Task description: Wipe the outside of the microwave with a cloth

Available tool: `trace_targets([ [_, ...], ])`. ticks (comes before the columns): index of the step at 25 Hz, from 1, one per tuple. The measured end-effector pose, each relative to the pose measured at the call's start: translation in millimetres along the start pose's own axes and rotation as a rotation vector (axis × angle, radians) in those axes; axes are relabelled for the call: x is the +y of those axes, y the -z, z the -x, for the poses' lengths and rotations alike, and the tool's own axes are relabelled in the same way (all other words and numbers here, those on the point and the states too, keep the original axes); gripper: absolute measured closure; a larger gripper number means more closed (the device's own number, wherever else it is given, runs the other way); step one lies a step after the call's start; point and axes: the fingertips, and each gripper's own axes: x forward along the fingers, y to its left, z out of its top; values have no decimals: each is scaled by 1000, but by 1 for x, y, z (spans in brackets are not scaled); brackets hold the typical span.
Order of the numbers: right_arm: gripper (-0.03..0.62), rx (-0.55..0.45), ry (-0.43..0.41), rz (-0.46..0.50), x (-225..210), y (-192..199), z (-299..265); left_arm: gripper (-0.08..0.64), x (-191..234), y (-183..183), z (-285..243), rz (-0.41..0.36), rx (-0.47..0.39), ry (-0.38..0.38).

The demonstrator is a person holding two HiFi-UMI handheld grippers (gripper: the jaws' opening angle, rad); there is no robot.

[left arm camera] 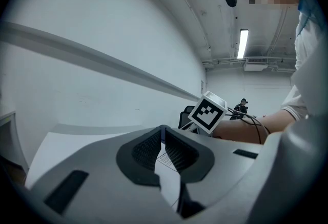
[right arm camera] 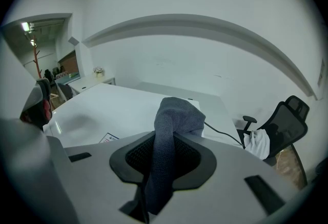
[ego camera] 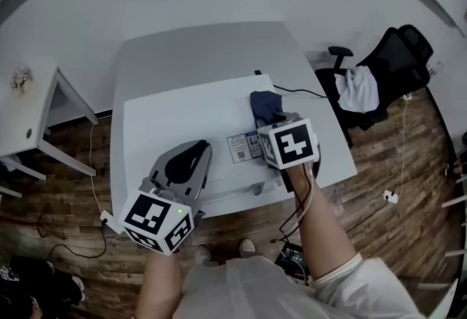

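Grey rectangular table point(ego camera: 219, 47) on wood-plank floor point(ego camera: 379, 164) carries white box-shaped microwave point(ego camera: 175, 117); thin black cable point(ego camera: 306, 94) trails rightward.

label point(ego camera: 243, 147) print illegibly small, cloth point(right arm camera: 171, 136) lower end hidden

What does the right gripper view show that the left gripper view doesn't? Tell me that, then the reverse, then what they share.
Only the right gripper view: the right gripper shut on a dark cloth, a black cable and a white garment. Only the left gripper view: the left gripper shut and empty, the right gripper's marker cube, the person's forearm and a ceiling light. Both: the microwave's white top and the label on it.
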Motion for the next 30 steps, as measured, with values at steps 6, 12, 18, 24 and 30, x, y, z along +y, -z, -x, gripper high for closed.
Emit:
trace_targets([
  [6,497,6,-29,29,44,-9,-4,548,20,-2,24,2,-10,-11],
  [12,497,7,-58,70,90,-21,-10,548,39,-1,47,6,-11,-28],
  [18,497,-3,-117,94,139,-32,-15,548,61,6,67,10,13,-59],
  [24,497,-5,-179,146,190,-41,-19,548,88,18,86,39,84,-127],
  [30,497,-9,-232,188,234,-46,-21,548,108,30,105,59,130,-165],
])
